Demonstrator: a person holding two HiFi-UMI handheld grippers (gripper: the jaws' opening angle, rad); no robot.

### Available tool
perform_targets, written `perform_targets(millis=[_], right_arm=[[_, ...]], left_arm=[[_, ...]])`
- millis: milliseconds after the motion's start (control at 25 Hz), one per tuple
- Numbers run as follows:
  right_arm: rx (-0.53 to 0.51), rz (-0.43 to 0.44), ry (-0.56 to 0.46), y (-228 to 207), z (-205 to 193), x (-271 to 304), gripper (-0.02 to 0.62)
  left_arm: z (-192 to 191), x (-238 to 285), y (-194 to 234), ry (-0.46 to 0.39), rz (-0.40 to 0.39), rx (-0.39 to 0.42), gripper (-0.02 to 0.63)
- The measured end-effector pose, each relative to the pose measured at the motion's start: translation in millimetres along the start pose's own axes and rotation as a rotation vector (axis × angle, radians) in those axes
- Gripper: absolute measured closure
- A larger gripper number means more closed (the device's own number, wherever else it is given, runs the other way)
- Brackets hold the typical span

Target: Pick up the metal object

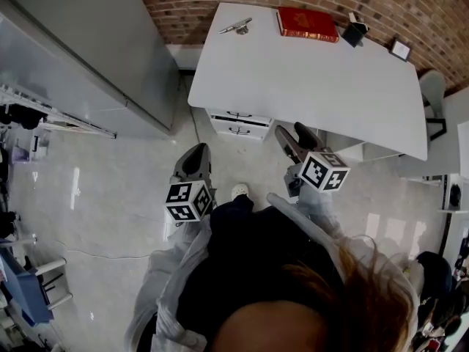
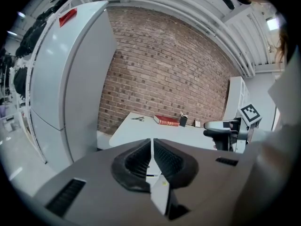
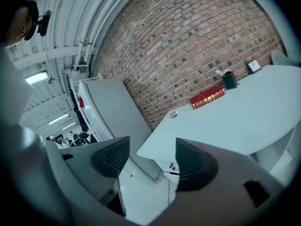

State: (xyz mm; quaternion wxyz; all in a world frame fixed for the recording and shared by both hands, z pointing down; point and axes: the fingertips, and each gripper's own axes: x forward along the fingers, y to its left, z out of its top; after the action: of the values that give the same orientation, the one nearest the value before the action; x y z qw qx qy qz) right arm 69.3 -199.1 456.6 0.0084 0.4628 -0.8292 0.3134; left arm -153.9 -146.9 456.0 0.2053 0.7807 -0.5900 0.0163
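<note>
A small metal object (image 1: pixel 236 27) lies at the far left corner of the white table (image 1: pixel 308 86), close to the brick wall; it also shows tiny as the metal object (image 2: pixel 137 118) and the metal object (image 3: pixel 173 113). My left gripper (image 1: pixel 196 155) hangs over the floor in front of the table, jaws shut with nothing between them, seen at left gripper (image 2: pixel 152 147). My right gripper (image 1: pixel 291 138) is held at the table's near edge, open and empty, seen at right gripper (image 3: pixel 149 161). Both are far from the metal object.
A red book (image 1: pixel 307 23), a dark holder (image 1: pixel 355 32) and a small frame (image 1: pixel 400 49) sit along the table's far edge. White drawers (image 1: pixel 236 123) stand under the table. A grey cabinet (image 1: pixel 95 57) stands to the left. A chair (image 1: pixel 434 94) is at right.
</note>
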Motion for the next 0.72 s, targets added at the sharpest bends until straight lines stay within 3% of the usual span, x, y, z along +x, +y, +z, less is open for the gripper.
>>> perform_targets(millis=[400,720], right_arm=[[0.047,-0.032,0.006,-0.6,-1.9,13.7,0.291],[0.094,-0.007,0.007,-7.6,10.9,51.8,0.299]], left_arm=[[-17.1,9.4,12.6,0.044,-0.020,-0.037,0.574],[-16.1,32.5,29.5,0.055,0.007,-0.054,0.574]])
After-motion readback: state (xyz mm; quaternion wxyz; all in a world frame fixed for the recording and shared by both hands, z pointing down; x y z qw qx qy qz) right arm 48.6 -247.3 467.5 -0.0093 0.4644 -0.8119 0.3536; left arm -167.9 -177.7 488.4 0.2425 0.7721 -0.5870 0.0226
